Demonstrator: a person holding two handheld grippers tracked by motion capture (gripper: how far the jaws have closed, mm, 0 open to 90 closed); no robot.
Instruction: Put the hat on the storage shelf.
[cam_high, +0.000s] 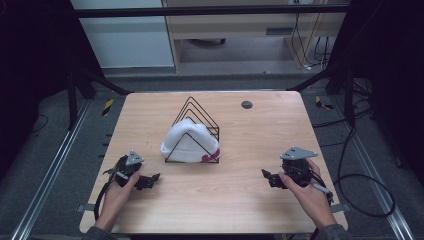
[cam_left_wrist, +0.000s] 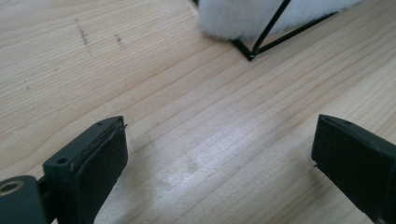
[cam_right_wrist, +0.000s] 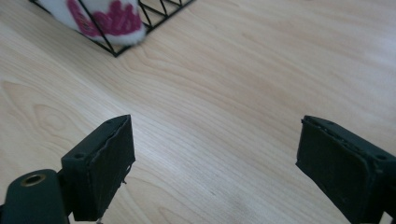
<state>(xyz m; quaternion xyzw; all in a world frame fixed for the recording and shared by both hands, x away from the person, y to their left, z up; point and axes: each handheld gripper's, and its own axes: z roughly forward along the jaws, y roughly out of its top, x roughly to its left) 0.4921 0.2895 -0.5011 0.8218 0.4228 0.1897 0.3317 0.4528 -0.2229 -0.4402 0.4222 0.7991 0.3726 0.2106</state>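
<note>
Two grippers rest low on the table (cam_high: 150, 107). Our left gripper (cam_high: 150, 180) has its jaws spread on nothing. At mid-table the white plush (cam_high: 187, 142) sits tucked in the black wire rack (cam_high: 200, 112); we judge it soft, light, best pinched at its fluffy near edge. Our right gripper (cam_high: 267, 177) gapes too, with bare wood around.

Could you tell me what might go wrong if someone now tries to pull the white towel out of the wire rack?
1. The towel is wedged between the wires of the rack, so it could snag and drag or tip the light rack rather than slide free.
2. Both the left gripper and right gripper are open and away from the rack, so nothing steadies it; a one-sided pull would likely shift it across the smooth table.
</note>
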